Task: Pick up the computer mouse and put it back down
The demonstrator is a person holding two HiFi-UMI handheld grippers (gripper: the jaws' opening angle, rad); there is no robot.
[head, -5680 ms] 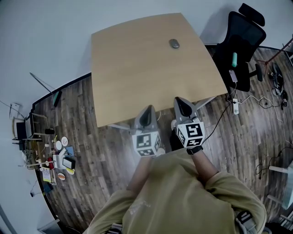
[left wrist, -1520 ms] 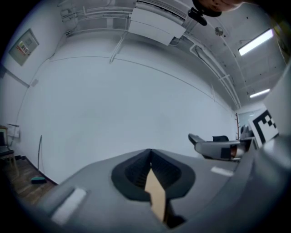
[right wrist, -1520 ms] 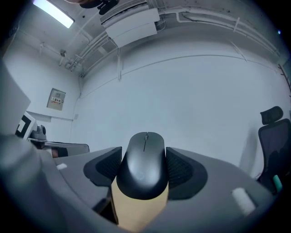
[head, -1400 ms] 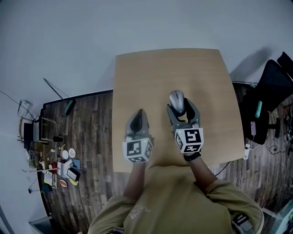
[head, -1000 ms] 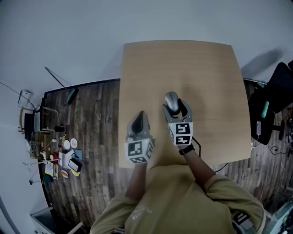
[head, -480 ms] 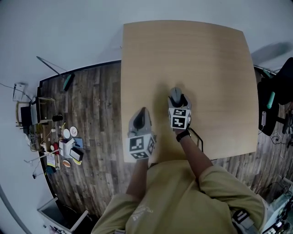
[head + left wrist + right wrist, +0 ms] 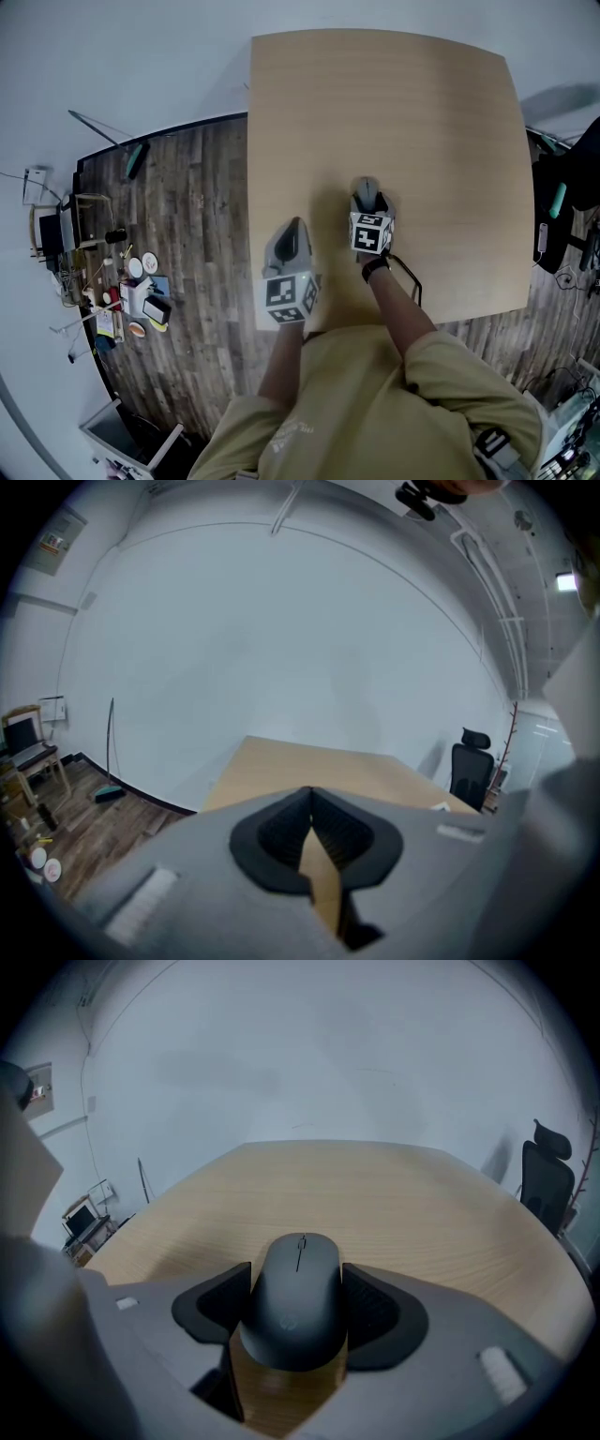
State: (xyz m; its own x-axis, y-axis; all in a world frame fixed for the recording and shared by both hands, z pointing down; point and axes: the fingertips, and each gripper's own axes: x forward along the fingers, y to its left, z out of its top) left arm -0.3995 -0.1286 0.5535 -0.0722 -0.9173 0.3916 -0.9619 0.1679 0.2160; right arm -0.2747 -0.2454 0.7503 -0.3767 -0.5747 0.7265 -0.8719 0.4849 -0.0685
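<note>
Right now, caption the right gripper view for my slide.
Right claw gripping a dark computer mouse over the wooden table.

The computer mouse [image 7: 300, 1302] is dark grey, smooth and round like a pebble. It has a thin little line near its front end. There is a tiny mark on its back, too small to read. Its top faces up and its front end points away from the person. It sits between the jaws of the right gripper [image 7: 298, 1274], and the black pads press on both its sides. The light brown desk [image 7: 394, 1194] is right under it. I cannot tell if its bottom touches the desk. Seen from above, it is over the middle of the desk, a bit closer to the person's edge.
</note>
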